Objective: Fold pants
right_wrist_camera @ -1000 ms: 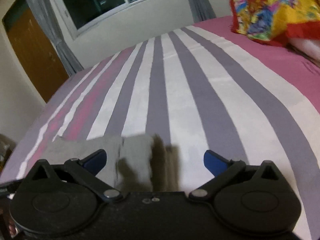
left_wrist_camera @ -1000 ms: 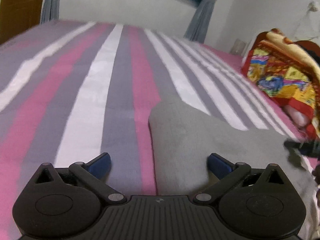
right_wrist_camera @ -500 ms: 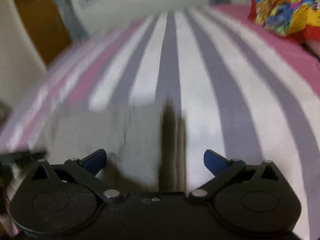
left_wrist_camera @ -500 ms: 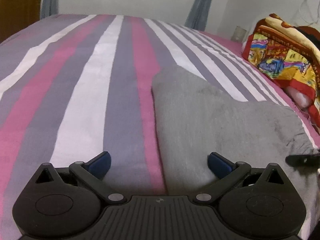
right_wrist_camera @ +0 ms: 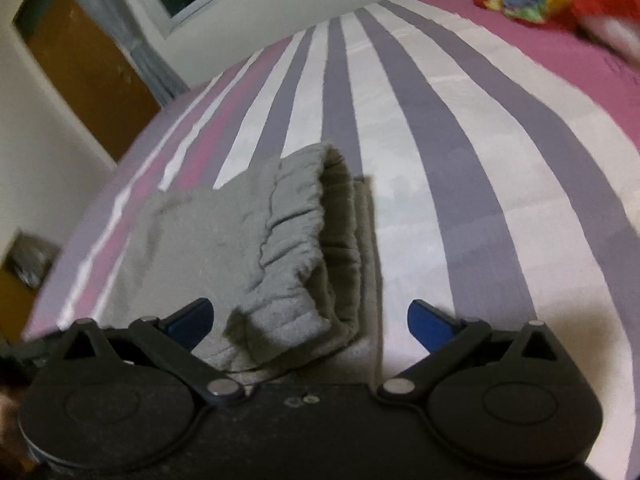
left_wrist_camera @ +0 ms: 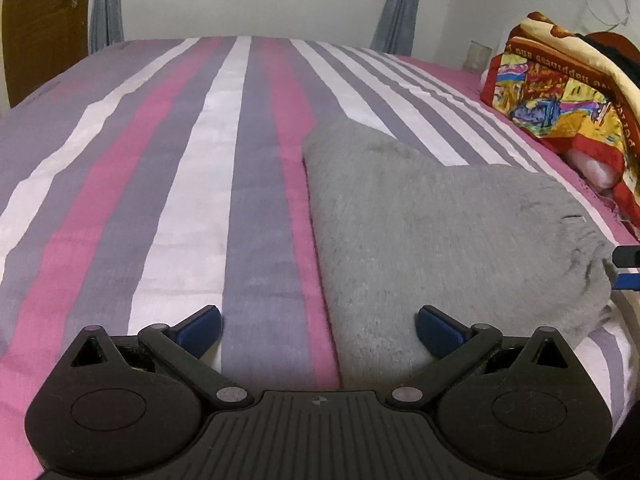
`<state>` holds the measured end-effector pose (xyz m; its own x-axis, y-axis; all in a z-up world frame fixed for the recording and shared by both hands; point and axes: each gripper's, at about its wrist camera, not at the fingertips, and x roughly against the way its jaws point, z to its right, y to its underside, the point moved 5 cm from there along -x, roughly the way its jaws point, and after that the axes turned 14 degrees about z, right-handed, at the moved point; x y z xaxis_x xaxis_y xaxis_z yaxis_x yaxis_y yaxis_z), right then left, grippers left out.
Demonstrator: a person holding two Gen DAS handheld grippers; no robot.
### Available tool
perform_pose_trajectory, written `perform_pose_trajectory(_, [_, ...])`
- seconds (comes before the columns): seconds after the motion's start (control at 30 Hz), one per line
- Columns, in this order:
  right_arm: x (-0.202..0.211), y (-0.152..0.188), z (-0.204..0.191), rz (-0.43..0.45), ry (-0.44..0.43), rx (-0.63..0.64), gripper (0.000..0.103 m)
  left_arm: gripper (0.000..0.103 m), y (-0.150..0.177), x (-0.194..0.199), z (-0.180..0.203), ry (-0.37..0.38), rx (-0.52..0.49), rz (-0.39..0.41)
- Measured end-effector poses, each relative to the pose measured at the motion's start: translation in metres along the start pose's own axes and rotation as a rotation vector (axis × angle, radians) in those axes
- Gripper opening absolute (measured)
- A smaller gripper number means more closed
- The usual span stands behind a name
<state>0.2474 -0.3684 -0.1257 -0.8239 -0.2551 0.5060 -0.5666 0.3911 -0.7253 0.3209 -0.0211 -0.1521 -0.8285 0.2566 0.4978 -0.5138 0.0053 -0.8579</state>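
Lying folded on the striped bed [left_wrist_camera: 192, 168], the grey pants [left_wrist_camera: 432, 240] sit toward its right side.

Left tongs [left_wrist_camera: 318, 330] spread wide, straddling the pants' left edge, gripping nothing. Right tongs [right_wrist_camera: 310, 320] also spread apart, empty, the gathered waistband [right_wrist_camera: 292, 232] between their fingers. A colourful blanket [left_wrist_camera: 560, 92] rests beyond.
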Motion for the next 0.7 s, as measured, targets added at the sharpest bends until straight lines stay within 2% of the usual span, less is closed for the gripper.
perform_pose_trajectory(0.07, [0.0,-0.002,0.008,-0.007,-0.021,-0.048,0.103,0.103,0.002,0.0,0.001,0.027,0.01,-0.009])
perform_pose_trajectory(0.1, [0.002,-0.002,0.01,-0.007,-0.043,-0.076,0.103,0.103,0.002,-0.002,0.001,0.065,0.025,-0.025])
perform_pose_trajectory(0.17, [0.0,-0.004,0.02,-0.012,-0.123,-0.165,0.103,0.103,0.003,-0.008,-0.003,0.184,0.103,-0.073])
perform_pose_trajectory(0.27, [-0.003,-0.005,0.03,-0.036,-0.193,-0.248,0.103,0.103,0.004,-0.019,-0.015,0.331,0.232,-0.106])
perform_pose_trajectory(0.4, [-0.016,-0.003,0.038,-0.079,-0.26,-0.292,0.103,0.103,0.007,-0.037,-0.037,0.478,0.384,-0.135])
perform_pose_trajectory(0.5, [-0.026,-0.002,0.044,-0.096,-0.29,-0.316,0.103,0.103,0.008,-0.049,-0.048,0.555,0.448,-0.144])
perform_pose_trajectory(0.67, [-0.038,-0.002,0.046,-0.13,-0.356,-0.326,0.103,0.103,0.014,-0.073,-0.045,0.662,0.499,-0.169])
perform_pose_trajectory(0.7, [-0.04,-0.002,0.045,-0.136,-0.367,-0.319,0.099,0.103,0.013,-0.078,-0.043,0.684,0.512,-0.173])
